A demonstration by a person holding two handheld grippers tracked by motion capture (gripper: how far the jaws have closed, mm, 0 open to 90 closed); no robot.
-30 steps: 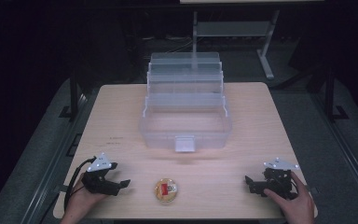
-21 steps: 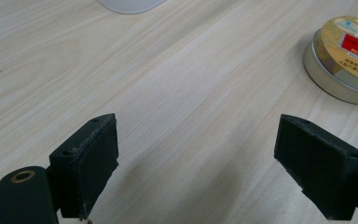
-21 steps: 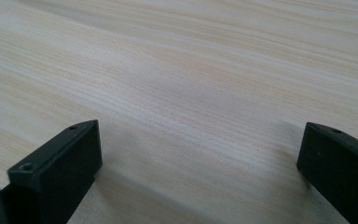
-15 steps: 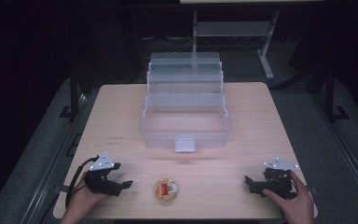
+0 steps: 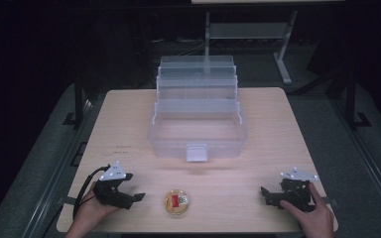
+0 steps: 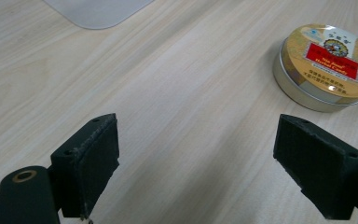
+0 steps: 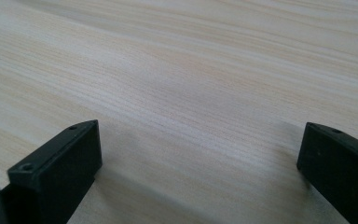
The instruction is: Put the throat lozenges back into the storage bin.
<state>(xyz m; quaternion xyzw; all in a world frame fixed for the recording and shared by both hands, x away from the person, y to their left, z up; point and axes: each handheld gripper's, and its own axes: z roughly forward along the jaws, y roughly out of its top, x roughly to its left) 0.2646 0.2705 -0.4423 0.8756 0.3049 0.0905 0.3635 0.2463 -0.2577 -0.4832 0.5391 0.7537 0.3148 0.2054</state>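
Barely anything had moved since a second before: our left tongs (image 5: 138,197) crept slightly toward the tin (image 5: 176,203). Both left and right tongs (image 5: 264,193) were wide open, holding nothing. We judged the job barely started: tin sat untouched on the desk (image 5: 258,148), well short of the open clear box (image 5: 197,129).

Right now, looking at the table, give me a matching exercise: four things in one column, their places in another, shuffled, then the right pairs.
Things:
1. round tin
2. clear plastic box
3. left hand-held gripper
4. right hand-held gripper

Places:
A. near right corner of the table
B. near edge, between the two grippers
C. middle of the table, tiered trays open
D. near left corner, jaws open toward the tin

Pairs: 1-B, 2-C, 3-D, 4-A
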